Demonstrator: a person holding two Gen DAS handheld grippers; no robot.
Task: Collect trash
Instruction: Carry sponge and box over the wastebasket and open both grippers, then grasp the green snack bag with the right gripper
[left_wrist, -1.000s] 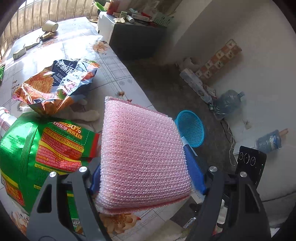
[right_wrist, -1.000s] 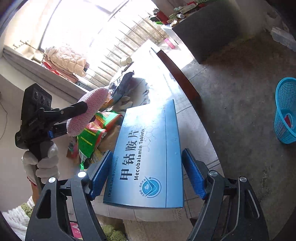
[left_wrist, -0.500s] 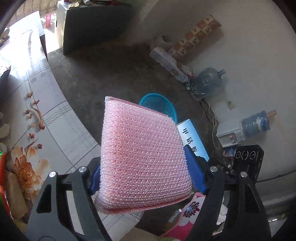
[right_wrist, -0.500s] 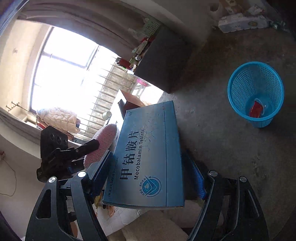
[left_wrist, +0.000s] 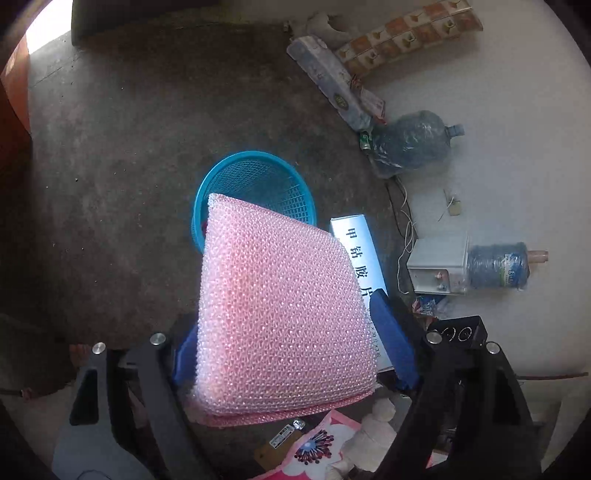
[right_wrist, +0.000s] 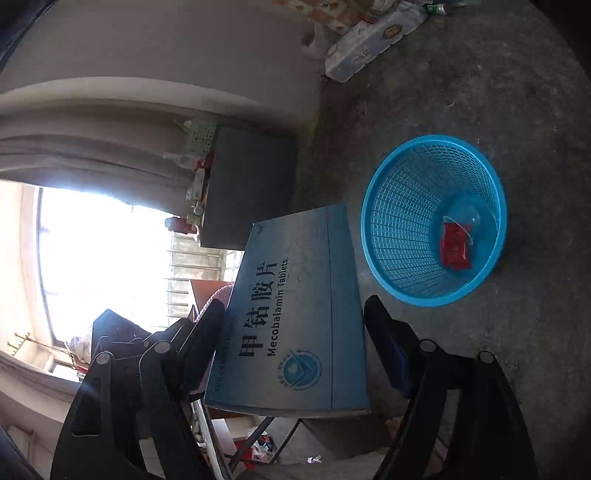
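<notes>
Sponge and box — now above basket.

Open blue basket mouth, bare floor around

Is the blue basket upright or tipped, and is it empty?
Upright on the floor, not empty. The right wrist view looks down into the blue basket: a red packet and a clear plastic piece lie on its bottom.

From both wrists we look steeply down along our tools at the concrete floor, sharing the blue basket close below.
</notes>
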